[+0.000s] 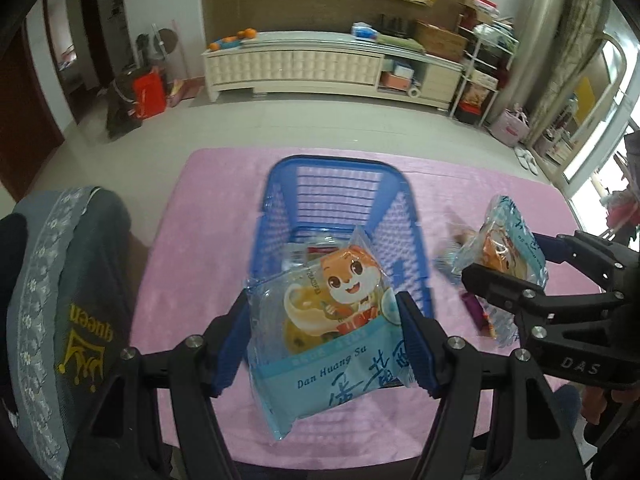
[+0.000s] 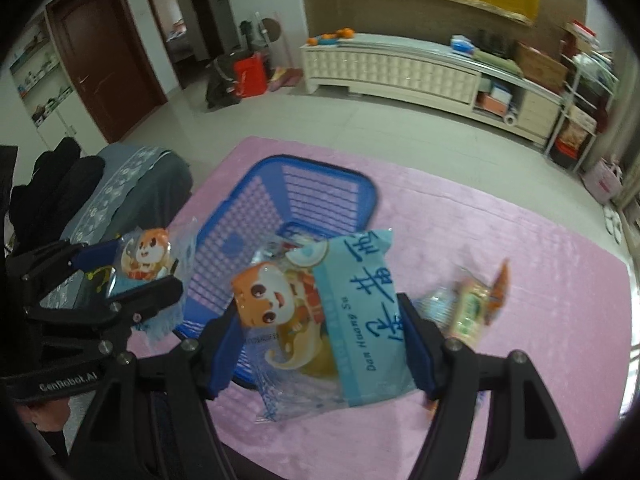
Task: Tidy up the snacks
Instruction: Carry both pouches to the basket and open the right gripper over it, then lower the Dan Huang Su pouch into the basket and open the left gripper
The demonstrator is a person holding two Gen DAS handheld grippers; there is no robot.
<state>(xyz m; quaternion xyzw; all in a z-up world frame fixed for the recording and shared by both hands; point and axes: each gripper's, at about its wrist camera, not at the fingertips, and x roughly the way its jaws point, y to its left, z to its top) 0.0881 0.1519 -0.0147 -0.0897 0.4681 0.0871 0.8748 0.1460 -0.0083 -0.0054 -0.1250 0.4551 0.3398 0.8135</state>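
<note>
My left gripper [image 1: 324,340] is shut on a light-blue snack pack [image 1: 328,328] with an orange cartoon squirrel, held above the near end of the blue plastic basket [image 1: 340,200]. My right gripper [image 2: 320,344] is shut on a second, matching snack pack [image 2: 332,320], held above the table to the right of the basket [image 2: 304,196]. Each gripper shows in the other's view: the right one [image 1: 516,268] at the right, the left one [image 2: 132,264] at the left. Some packs lie in the basket bottom, mostly hidden.
The basket stands on a pink tablecloth [image 1: 208,208]. A few loose snacks [image 2: 472,304] lie on the cloth right of the basket. A grey chair back [image 1: 60,300] stands at the table's left edge. A white sideboard [image 1: 320,64] is across the room.
</note>
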